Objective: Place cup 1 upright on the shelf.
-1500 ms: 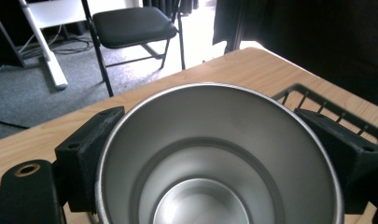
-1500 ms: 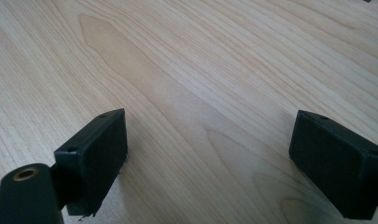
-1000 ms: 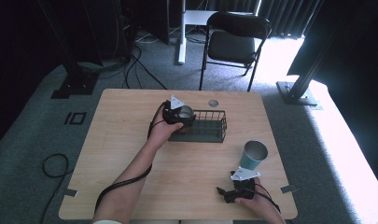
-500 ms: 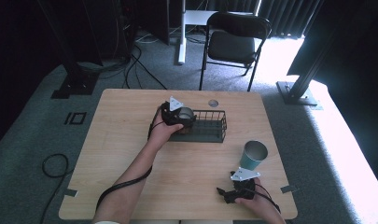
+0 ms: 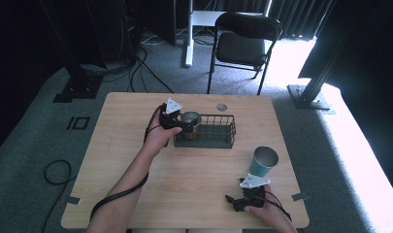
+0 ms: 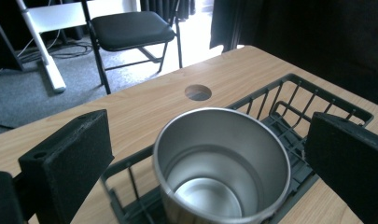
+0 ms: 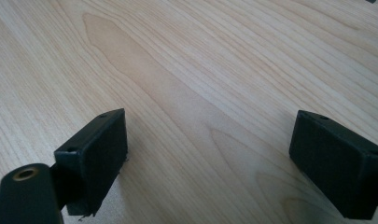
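A steel cup (image 5: 190, 118) (image 6: 221, 161) stands upright and empty in the left end of a black wire basket (image 5: 214, 137) (image 6: 289, 100). My left gripper (image 5: 177, 120) (image 6: 210, 140) is level with the cup, its jaws wide open on either side of it and touching neither wall. A teal cup (image 5: 263, 161) stands upright near the table's right edge. Just in front of it, by the table's front edge, my right gripper (image 5: 237, 200) (image 7: 210, 154) is open low over bare wood with nothing between its jaws.
The wooden table (image 5: 121, 145) has a round cable hole (image 5: 221, 107) (image 6: 198, 92) behind the basket. A black folding chair (image 5: 242, 43) (image 6: 130, 30) and a white desk leg (image 5: 188, 34) stand on the carpet beyond the far edge.
My left gripper has drawn back slightly to the left, so the steel cup's rim now shows beside it. The right gripper and the teal cup have stayed put.
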Tool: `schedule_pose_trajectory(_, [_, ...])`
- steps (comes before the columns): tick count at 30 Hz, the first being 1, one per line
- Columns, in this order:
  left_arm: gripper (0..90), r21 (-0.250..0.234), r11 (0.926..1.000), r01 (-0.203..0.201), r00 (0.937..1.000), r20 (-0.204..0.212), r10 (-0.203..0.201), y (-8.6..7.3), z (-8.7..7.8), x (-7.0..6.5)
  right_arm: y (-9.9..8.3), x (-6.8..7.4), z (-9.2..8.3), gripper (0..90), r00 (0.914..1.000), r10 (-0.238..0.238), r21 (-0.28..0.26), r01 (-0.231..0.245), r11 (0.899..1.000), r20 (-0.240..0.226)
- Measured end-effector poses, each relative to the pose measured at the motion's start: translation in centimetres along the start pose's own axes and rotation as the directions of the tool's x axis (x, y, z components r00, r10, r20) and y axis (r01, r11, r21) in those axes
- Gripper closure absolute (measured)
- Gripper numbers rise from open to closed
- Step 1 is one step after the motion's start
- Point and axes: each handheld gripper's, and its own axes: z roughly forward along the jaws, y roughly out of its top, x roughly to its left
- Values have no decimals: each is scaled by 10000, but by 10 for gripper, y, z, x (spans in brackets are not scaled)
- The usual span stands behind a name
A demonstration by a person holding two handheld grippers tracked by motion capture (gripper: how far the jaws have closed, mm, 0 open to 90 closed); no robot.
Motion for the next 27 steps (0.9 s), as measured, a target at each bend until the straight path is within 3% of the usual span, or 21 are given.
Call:
schedule_pose_trajectory(9, [18, -26, 9997, 250, 9997, -82, -250, -10, -19, 8, 0, 0, 0, 109, 10000, -6, 3, 6, 10000, 1])
schedule_pose_trajectory(27, [19, 392, 9982, 444, 9974, -576, -421, -34, -53, 26, 0, 0, 0, 109, 10000, -22, 4, 22, 10000, -7])
